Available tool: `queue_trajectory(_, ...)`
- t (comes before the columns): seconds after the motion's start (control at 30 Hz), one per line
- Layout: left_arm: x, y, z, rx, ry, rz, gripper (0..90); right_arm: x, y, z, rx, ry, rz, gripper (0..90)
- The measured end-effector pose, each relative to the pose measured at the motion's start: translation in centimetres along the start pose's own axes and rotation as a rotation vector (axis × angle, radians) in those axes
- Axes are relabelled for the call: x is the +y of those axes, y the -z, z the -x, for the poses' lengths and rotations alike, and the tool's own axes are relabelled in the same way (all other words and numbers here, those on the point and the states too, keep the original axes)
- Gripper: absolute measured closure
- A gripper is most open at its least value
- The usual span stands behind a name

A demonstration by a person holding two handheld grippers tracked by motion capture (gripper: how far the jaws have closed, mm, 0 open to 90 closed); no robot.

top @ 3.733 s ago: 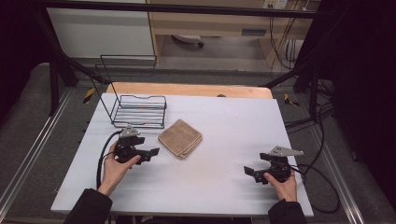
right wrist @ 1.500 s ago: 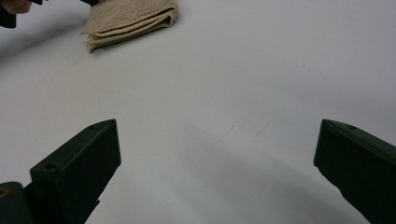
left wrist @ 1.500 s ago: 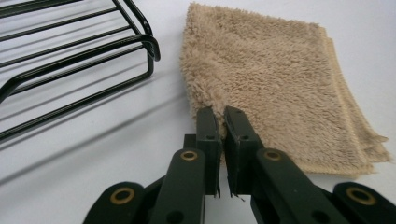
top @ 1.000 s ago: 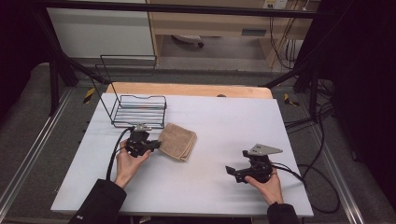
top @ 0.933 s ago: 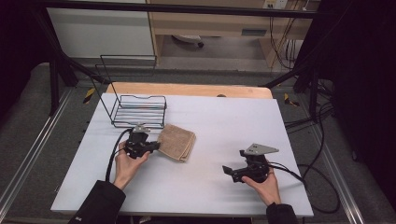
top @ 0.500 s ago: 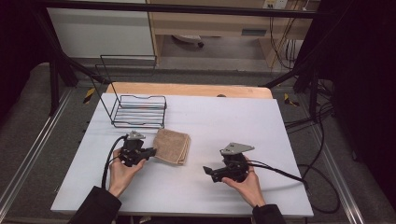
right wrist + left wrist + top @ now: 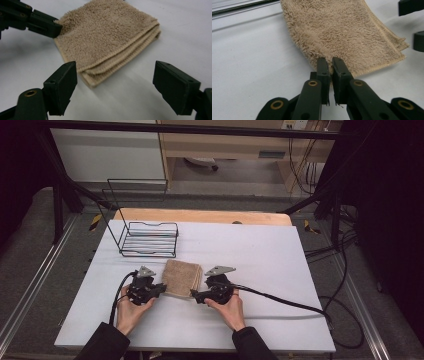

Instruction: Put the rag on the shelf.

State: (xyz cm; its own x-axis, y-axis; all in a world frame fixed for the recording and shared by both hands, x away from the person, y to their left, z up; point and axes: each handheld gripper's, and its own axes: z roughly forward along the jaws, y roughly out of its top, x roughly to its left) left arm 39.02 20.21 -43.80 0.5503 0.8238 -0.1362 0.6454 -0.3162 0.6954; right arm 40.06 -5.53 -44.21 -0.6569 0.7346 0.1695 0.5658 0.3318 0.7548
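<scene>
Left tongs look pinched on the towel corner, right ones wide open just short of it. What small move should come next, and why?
Probably ease the right tongs forward and shut them on the near corner of the folded tan terry towel. Their jaws stand wide open, just short of that corner, while the left tongs are already pinched on the towel's edge.

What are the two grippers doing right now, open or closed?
Left gripper: shut on the edge of the folded tan towel.
Right gripper: open, fingers wide, just short of the towel's corner.

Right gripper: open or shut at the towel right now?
Open. In the right gripper view, the right gripper has its jaws spread wide, short of the folded towel's stacked corner and not touching it.
</scene>
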Motion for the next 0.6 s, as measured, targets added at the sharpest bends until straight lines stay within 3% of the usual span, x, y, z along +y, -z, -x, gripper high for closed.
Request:
queue_trajectory(0.07,-0.1,0.0,0.0,0.0,0.0,0.001,84.6,0.1,-0.3,-0.1,-0.006,0.0,0.0,24.2)
queue_trajectory(0.13,-0.1,-0.1,-0.1,0.001,-0.001,0.001,84.4,0.3,-1.1,-0.4,-0.001,-0.034,0.009,29.1)
queue_trajectory(0.47,-0.4,-0.2,-0.1,-0.001,0.003,0.004,83.9,-0.2,-2.1,-1.0,-0.021,-0.027,-0.026,42.7)
queue_trajectory(0.53,-0.4,-0.3,-0.2,-0.005,0.01,0.006,83.7,-0.4,-2.1,-1.3,-0.026,-0.027,-0.014,47.7)
queue_trajectory(0.6,-0.5,-0.3,-0.3,-0.007,0.016,0.008,83.7,-0.5,-2.0,-1.5,-0.014,-0.057,-0.017,55.5)
